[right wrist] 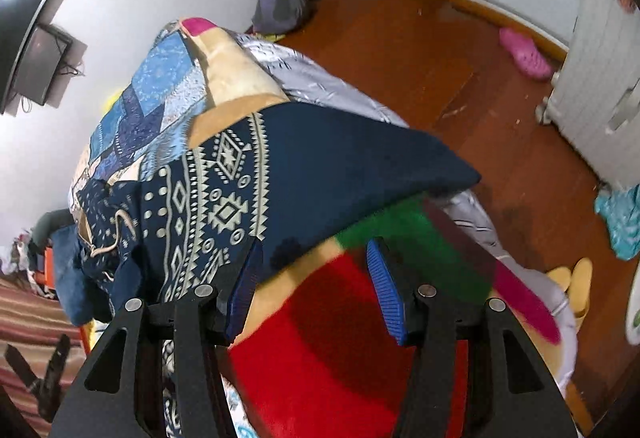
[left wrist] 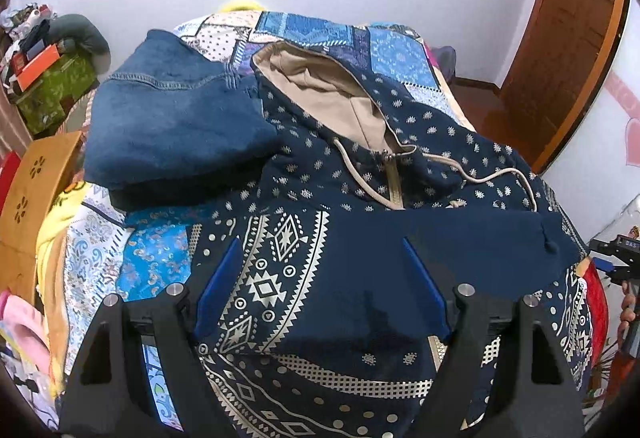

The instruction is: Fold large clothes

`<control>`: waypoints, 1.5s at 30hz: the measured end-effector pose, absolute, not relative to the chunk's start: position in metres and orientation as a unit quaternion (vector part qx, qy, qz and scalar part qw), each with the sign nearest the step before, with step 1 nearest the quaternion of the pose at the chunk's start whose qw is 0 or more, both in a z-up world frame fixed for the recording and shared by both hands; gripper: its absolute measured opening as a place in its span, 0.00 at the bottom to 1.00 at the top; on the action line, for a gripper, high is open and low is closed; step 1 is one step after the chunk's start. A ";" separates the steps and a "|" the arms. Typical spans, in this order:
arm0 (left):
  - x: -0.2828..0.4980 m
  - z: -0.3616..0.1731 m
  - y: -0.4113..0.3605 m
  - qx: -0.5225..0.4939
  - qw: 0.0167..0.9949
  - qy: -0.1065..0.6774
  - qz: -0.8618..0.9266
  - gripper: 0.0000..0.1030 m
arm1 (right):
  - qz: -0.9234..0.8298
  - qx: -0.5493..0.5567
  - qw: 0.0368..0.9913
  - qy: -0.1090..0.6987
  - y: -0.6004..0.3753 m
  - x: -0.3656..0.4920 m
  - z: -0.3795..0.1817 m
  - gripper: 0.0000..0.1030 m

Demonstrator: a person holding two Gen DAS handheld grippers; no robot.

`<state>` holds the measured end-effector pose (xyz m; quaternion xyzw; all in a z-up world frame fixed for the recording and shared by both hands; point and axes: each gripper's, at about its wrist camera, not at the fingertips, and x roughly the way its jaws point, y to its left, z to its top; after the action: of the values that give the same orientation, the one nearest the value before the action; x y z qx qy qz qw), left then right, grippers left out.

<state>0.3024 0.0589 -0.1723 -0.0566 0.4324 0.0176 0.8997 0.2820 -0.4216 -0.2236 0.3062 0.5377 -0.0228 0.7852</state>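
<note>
A navy hoodie (left wrist: 320,173) with a white geometric print and a beige-lined hood lies zip-up on the bed. A plain navy sleeve (left wrist: 460,242) is folded across its chest. My left gripper (left wrist: 320,250) is open just above the hoodie's front, holding nothing. My right gripper (right wrist: 312,250) is open at the hoodie's right edge; the navy sleeve end (right wrist: 360,165) lies ahead of its fingers, and it holds nothing. The right gripper also shows in the left wrist view (left wrist: 616,258) at the far right.
A folded blue garment (left wrist: 172,117) sits beside the hood on the patchwork bedspread (left wrist: 392,53). A red and green blanket (right wrist: 340,338) lies under my right gripper. A wooden chair (left wrist: 36,197) and clutter stand left. Slippers (right wrist: 524,55) lie on the wooden floor.
</note>
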 end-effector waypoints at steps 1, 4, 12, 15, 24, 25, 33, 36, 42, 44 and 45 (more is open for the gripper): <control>0.303 -0.174 0.059 -0.058 0.899 0.434 0.019 0.77 | -0.025 0.309 0.782 0.541 -0.422 0.286 -0.228 0.49; 0.306 -0.179 0.060 -0.065 0.896 0.439 0.022 0.77 | -0.028 0.335 0.770 0.542 -0.428 0.295 -0.237 0.52; 0.306 -0.182 0.062 -0.066 0.894 0.443 0.027 0.77 | -0.058 0.359 0.761 0.538 -0.437 0.319 -0.250 0.45; 0.303 -0.182 0.063 -0.068 0.894 0.442 0.028 0.77 | -0.069 0.323 0.781 0.530 -0.432 0.321 -0.238 0.15; 0.292 -0.176 0.068 -0.074 0.898 0.433 0.024 0.77 | 0.014 0.229 0.872 0.432 -0.379 0.297 -0.119 0.07; 0.291 -0.174 0.069 -0.078 0.899 0.430 0.022 0.77 | 0.033 0.217 0.881 0.418 -0.370 0.293 -0.103 0.07; 0.281 -0.174 0.070 -0.079 0.901 0.426 0.014 0.77 | 0.153 0.130 0.885 0.420 -0.268 0.273 -0.076 0.07; 0.276 -0.175 0.072 -0.078 0.900 0.429 0.012 0.77 | 0.172 0.108 0.861 0.466 -0.241 0.273 -0.111 0.07; 0.266 -0.180 0.074 -0.070 0.898 0.435 0.010 0.77 | 0.177 0.078 0.815 0.547 -0.213 0.265 -0.172 0.11; 0.264 -0.182 0.075 -0.065 0.897 0.437 0.011 0.77 | 0.174 0.078 0.815 0.548 -0.216 0.258 -0.167 0.11; 0.264 -0.183 0.075 -0.064 0.897 0.438 0.011 0.77 | 0.174 0.080 0.814 0.548 -0.216 0.255 -0.162 0.11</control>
<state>0.2639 0.0746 -0.1829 -0.0635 0.4380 0.0115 0.8967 0.2551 -0.2157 -0.1621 0.0796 0.5478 0.1740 0.8144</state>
